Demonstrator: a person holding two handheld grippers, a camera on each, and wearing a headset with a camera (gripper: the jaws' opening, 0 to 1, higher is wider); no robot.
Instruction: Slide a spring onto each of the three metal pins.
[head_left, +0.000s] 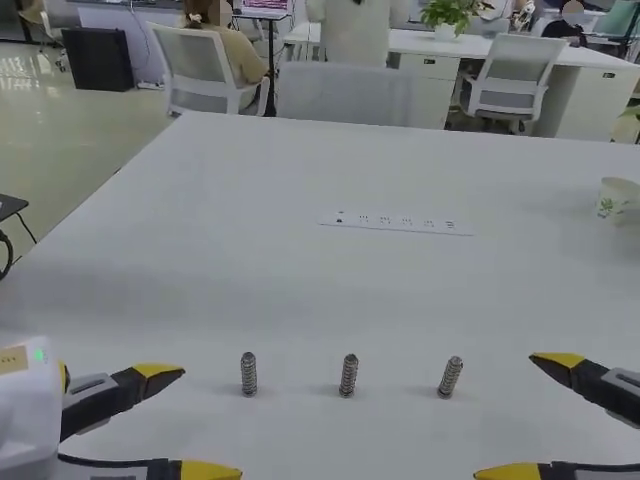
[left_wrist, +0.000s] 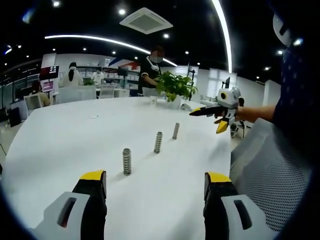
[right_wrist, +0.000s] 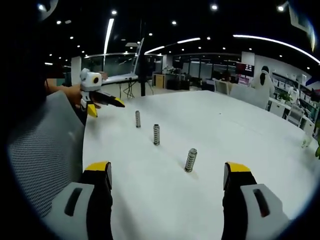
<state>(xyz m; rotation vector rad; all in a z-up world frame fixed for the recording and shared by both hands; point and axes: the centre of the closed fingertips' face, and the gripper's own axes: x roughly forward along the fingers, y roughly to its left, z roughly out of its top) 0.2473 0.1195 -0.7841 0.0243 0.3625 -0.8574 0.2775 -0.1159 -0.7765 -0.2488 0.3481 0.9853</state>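
Note:
Three coil springs stand upright in a row near the white table's front edge: the left spring (head_left: 248, 374), the middle spring (head_left: 348, 375) and the right spring (head_left: 450, 377), which leans slightly. Each seems to sit over a pin, and the pins are hidden. My left gripper (head_left: 195, 420) hovers open just left of the row, nothing between its yellow-tipped jaws. My right gripper (head_left: 520, 415) stays open and empty to the right of the row. The left gripper view looks along the row from its own gripper (left_wrist: 155, 176), nearest spring (left_wrist: 126, 161) first. From the right gripper (right_wrist: 167, 166), the closest spring (right_wrist: 190, 160) is the leaning one.
A flush power strip (head_left: 395, 222) lies in the table's middle. A paper cup (head_left: 617, 197) stands at the right edge. White chairs (head_left: 210, 70) and people sit beyond the far edge. A mesh chair back (left_wrist: 272, 170) is close behind the front edge.

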